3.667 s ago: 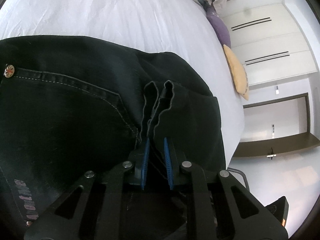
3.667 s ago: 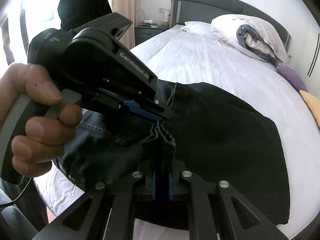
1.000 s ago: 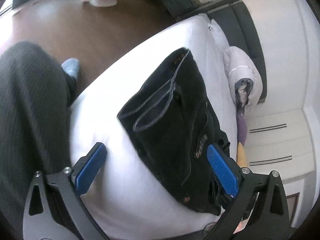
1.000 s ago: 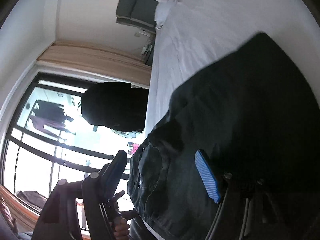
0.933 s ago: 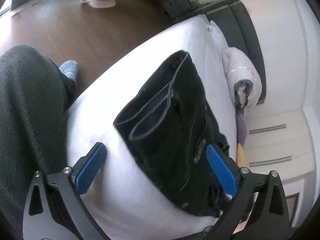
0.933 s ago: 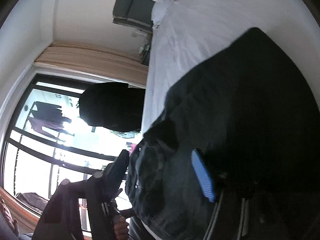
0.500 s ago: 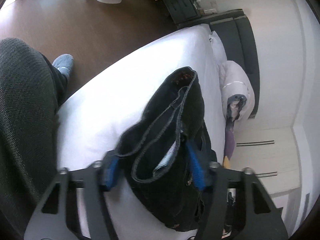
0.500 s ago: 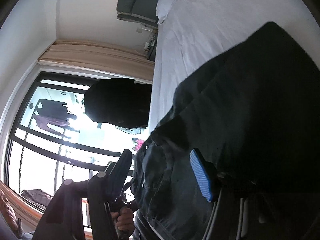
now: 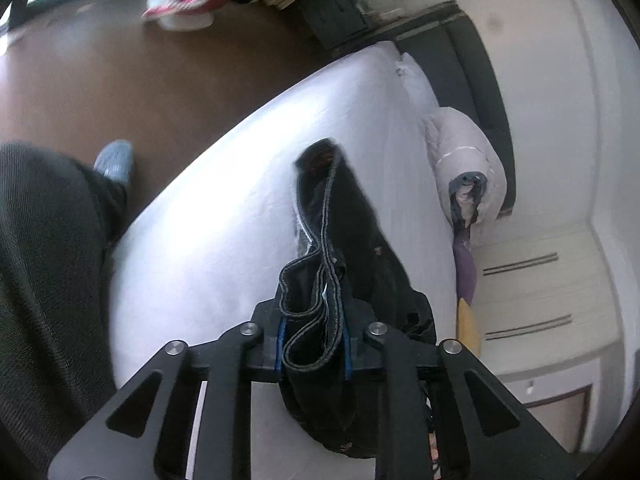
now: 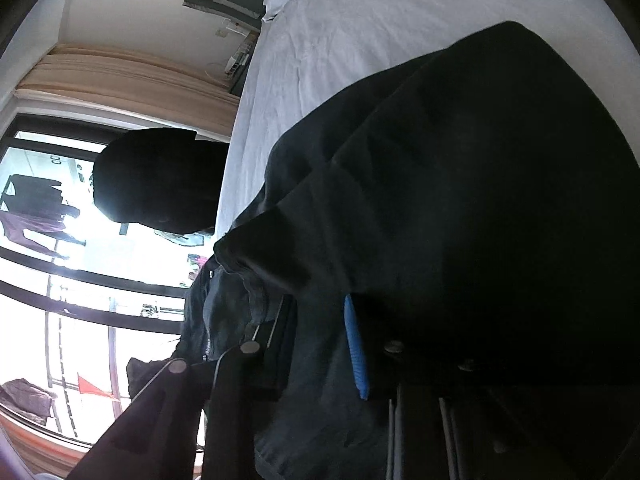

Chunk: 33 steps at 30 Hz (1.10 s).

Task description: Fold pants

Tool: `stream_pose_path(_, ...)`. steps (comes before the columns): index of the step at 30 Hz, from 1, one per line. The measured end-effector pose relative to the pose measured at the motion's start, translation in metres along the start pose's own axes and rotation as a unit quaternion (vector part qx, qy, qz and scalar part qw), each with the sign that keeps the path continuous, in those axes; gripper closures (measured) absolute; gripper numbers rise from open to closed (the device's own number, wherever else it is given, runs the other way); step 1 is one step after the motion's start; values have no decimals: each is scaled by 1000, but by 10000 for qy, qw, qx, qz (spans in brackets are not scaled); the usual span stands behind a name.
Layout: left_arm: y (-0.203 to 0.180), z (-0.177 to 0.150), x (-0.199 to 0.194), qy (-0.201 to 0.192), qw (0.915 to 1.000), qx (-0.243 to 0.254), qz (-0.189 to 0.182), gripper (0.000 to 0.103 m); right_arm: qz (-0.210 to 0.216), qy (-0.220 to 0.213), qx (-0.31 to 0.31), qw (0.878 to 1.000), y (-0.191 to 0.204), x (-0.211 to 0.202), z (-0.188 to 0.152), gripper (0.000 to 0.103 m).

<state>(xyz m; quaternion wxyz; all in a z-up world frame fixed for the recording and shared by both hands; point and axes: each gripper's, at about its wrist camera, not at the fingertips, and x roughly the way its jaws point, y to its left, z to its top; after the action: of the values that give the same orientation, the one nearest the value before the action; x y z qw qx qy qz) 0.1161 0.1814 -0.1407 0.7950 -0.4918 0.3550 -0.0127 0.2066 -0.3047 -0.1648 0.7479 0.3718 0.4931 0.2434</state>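
Observation:
The black jeans lie folded on the white bed. My left gripper is shut on the bunched waistband edge of the jeans at the bed's near side. In the right wrist view the black jeans fill most of the frame. My right gripper has closed on a thick fold of the jeans, with the blue pad pressed against the dark cloth.
A rolled duvet and pillows lie by the dark headboard. A purple cushion and a yellow one sit by the white wardrobe. My leg stands on the brown floor. A window is at left.
My left gripper was wide open above the jeans and has closed on the waistband edge. My right gripper's jaws have narrowed on a fold of the jeans.

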Motion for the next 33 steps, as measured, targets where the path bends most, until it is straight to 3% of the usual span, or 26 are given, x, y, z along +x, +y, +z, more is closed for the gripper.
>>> stream_pose_path(4,-53,0,-10,-152,9973,717,-48,91,-28,-39,24,10000,-8,-1,-2,103)
stream_pose_path(8,-124,-10,-7,-151,9874,1563,-194,91,106,-91,73,9999,-20,-1,-4,103)
stream_pose_path(11,-190,-38,14,1,9678,2503,-271,91,130,-128,-13,9998,-20,-2,-5,103)
stream_pose_path(12,-214,-54,26,111,9561,2915,-267,91,182,-124,-25,9998,-19,-4,-4,99)
stream_pose_path(14,-247,-91,52,347,9321,3599,-232,91,407,-167,31,9990,-15,-15,-1,66)
stream_pose_path(15,-257,-111,66,470,9196,3895,-198,91,599,-290,45,9978,-13,-24,0,34)
stream_pose_path(16,-265,-131,80,612,9079,4144,-139,91,819,-480,40,9955,-10,-36,3,11)
stream_pose_path(18,-268,-166,106,961,8899,4458,-25,91,1056,-838,64,9908,-5,-64,10,1)
stream_pose_path(21,-265,-209,127,1309,8593,4944,112,91,1458,-731,117,9865,-10,-87,22,1)
stream_pose_path(26,-270,-246,134,1439,8197,5542,166,91,1116,-275,0,9934,-21,-86,31,2)
stream_pose_path(30,-270,-257,137,1422,8114,5665,224,91,953,99,-351,9948,-11,-74,27,11)
stream_pose_path(32,-271,-259,141,1422,8088,5700,267,91,735,293,-560,9953,-3,-67,23,23)
stream_pose_path(33,-272,-262,142,1427,8076,5714,293,91,591,367,-653,9954,-1,-65,20,35)
